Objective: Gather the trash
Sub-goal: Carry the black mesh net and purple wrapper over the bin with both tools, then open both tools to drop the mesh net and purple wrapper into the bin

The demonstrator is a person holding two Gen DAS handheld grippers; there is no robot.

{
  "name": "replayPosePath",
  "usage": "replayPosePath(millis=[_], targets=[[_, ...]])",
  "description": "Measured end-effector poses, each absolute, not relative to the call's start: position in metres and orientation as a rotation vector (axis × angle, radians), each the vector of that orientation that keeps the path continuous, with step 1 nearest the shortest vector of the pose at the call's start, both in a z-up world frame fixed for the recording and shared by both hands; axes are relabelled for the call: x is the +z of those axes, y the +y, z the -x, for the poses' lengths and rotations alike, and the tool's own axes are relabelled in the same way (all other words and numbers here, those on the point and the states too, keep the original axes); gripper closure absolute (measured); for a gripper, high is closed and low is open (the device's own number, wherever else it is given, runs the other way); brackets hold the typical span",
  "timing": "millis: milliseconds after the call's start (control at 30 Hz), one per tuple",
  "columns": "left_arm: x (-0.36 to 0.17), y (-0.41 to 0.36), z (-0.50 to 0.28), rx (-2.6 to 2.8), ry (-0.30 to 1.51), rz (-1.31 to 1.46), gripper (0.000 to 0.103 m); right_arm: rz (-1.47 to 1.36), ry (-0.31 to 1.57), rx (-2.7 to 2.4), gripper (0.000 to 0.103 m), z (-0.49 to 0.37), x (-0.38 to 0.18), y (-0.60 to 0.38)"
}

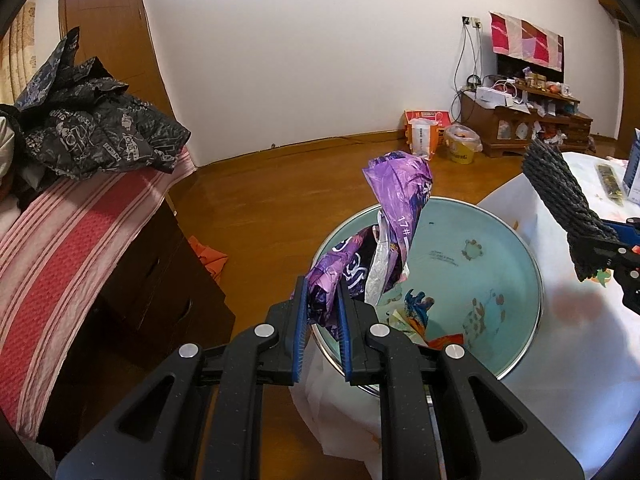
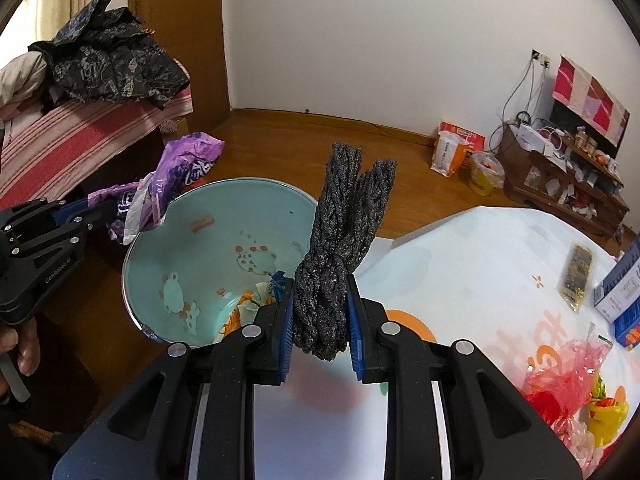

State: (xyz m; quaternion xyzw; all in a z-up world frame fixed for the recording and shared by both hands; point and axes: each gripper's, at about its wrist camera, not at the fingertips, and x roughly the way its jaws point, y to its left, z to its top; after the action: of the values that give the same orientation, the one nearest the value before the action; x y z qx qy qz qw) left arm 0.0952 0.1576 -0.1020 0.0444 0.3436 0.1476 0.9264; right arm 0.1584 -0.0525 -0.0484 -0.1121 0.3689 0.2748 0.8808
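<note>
Clamped between the left claw [image 1: 322, 312] pads, a purple wrapper [image 1: 394, 200] is held above the teal bin [image 1: 532, 264]. A dark braided bundle [image 2: 340, 240] is gripped by the right claw [image 2: 320, 320] over the bin's rim beside the tabletop [image 2: 480, 264].

we see a purple wrapper [image 1: 396, 184], a dark grey braided bundle [image 2: 340, 248], a pale teal bin [image 1: 500, 236] with cartoon animals, blue fingers [image 1: 301, 320], a red-and-pink striped bed cover [image 1: 80, 240].
</note>
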Motion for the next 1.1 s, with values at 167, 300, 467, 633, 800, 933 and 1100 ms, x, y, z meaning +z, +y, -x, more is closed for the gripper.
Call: replayPosePath(millis=[167,300,467,633,800,933,1100], targets=[[-0.102,0.159,-0.096,0.3,0.709,-0.088,0.089,0.24,0.772,0.577,0.079,-0.158,-0.049,-0.048],[-0.102,0.159,-0.095,0.297,0.709,-0.085,0.089,0.242,0.773,0.579,0.079,-0.158,-0.049,-0.047],[-0.102,0.16,-0.095,0.295,0.71,-0.084,0.089,0.246,0.774,0.583,0.079,-0.158,-0.049,-0.044],[-0.103,0.159,-0.095,0.29,0.711,-0.082,0.089,0.25,0.775,0.589,0.079,-0.157,-0.051,-0.042],[-0.104,0.16,-0.095,0.284,0.713,-0.076,0.088,0.257,0.78,0.604,0.078,-0.156,-0.052,-0.04],[-0.105,0.161,-0.096,0.261,0.722,-0.054,0.078,0.279,0.774,0.65,0.066,-0.152,-0.054,-0.033],[-0.107,0.156,-0.095,0.242,0.725,-0.057,0.049,0.271,0.767,0.67,0.046,-0.149,-0.054,-0.03]])
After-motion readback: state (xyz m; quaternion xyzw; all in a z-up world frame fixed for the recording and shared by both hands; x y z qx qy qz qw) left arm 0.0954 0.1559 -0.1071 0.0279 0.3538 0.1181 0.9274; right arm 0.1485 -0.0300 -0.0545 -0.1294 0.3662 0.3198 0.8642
